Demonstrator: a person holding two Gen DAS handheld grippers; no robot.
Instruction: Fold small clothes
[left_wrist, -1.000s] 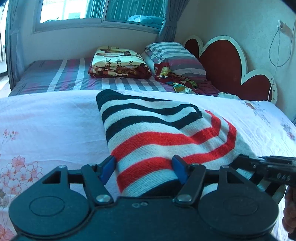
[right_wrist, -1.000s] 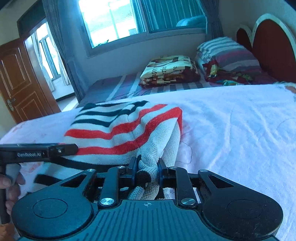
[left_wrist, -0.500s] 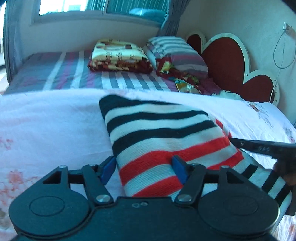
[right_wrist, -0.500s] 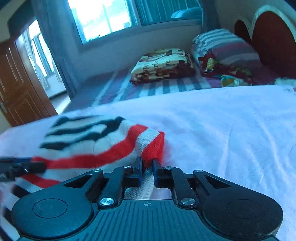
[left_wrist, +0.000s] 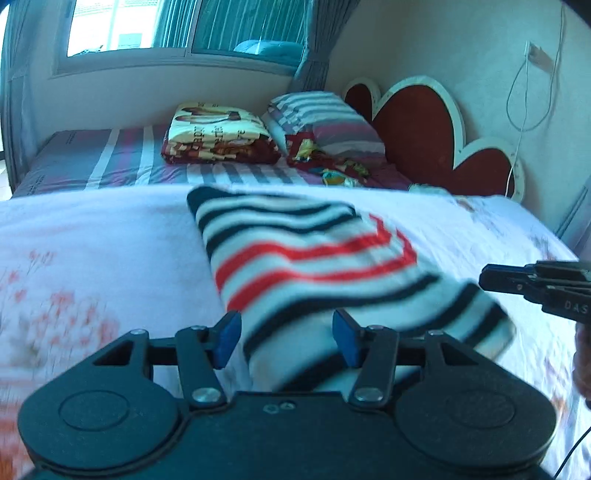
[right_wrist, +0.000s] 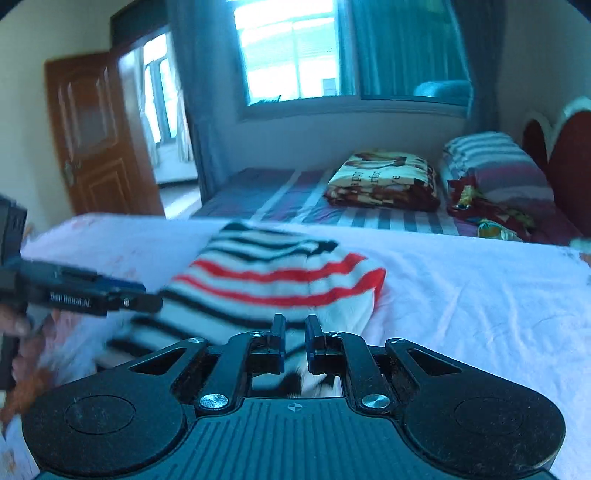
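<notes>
A small striped knit garment (left_wrist: 306, 254), white with black and red stripes, lies folded on the pink floral bedsheet (left_wrist: 92, 240). My left gripper (left_wrist: 286, 334) is open, its blue pads on either side of the garment's near end. My right gripper (right_wrist: 294, 334) has its jaws close together with a narrow gap; nothing is seen pinched between them, and it sits just above the garment's near edge (right_wrist: 273, 280). It also shows at the right of the left wrist view (left_wrist: 487, 277). The left gripper shows at the left of the right wrist view (right_wrist: 155, 301).
A second bed behind carries a folded printed blanket (left_wrist: 218, 134), a striped pillow (left_wrist: 325, 122) and colourful cloth (left_wrist: 332, 166). A red heart-shaped headboard (left_wrist: 424, 129) stands at the right. A wooden door (right_wrist: 96, 136) is at the left. A window (right_wrist: 291, 55) is behind.
My right gripper has let go of the garment's fold and pulled back. The garment now lies flatter on the sheet. Both views have tilted upward.
</notes>
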